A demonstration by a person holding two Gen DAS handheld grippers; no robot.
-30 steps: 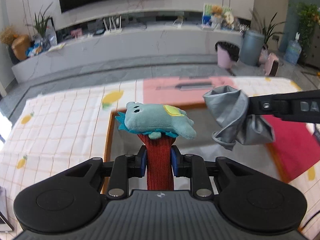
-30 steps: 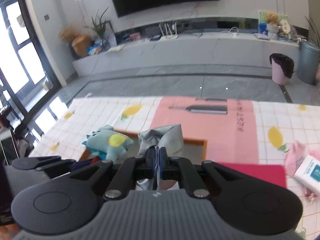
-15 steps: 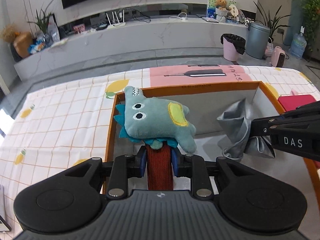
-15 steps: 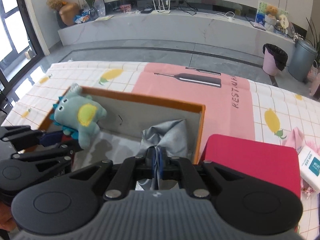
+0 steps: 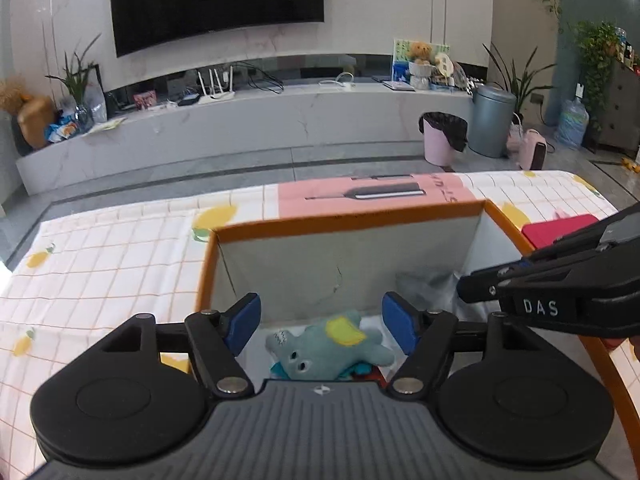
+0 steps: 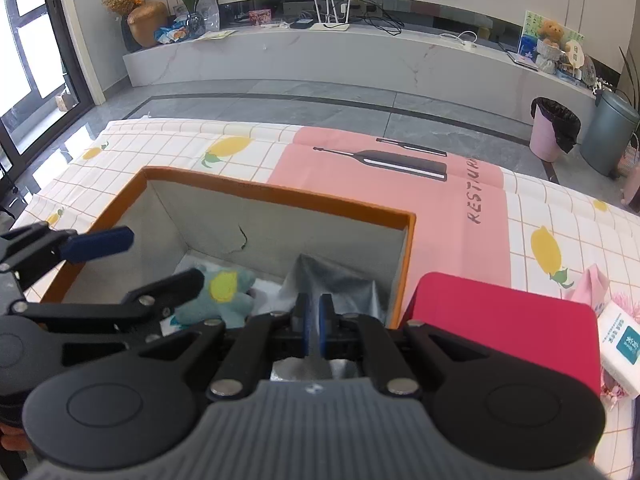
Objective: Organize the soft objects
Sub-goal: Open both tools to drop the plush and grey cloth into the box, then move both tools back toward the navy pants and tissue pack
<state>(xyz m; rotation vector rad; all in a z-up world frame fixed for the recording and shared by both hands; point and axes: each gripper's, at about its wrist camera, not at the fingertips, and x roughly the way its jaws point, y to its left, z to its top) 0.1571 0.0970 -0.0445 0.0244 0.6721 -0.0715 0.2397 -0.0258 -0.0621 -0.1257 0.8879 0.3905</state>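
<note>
As we look into the orange-rimmed box [image 6: 280, 196], we count one teal plush dinosaur [image 5: 328, 346] and one grey cloth pouch [image 6: 340, 284]. The dinosaur, yellow-patched, lies on the box floor. Our left gripper [image 5: 322, 322] is opening above it, nothing pressed between the pads. Our right gripper [image 6: 315, 322] pinches the pouch inside the box. Beside the box we list one red lid [image 6: 504, 320] and one tissue pack [image 6: 620, 344].
</note>
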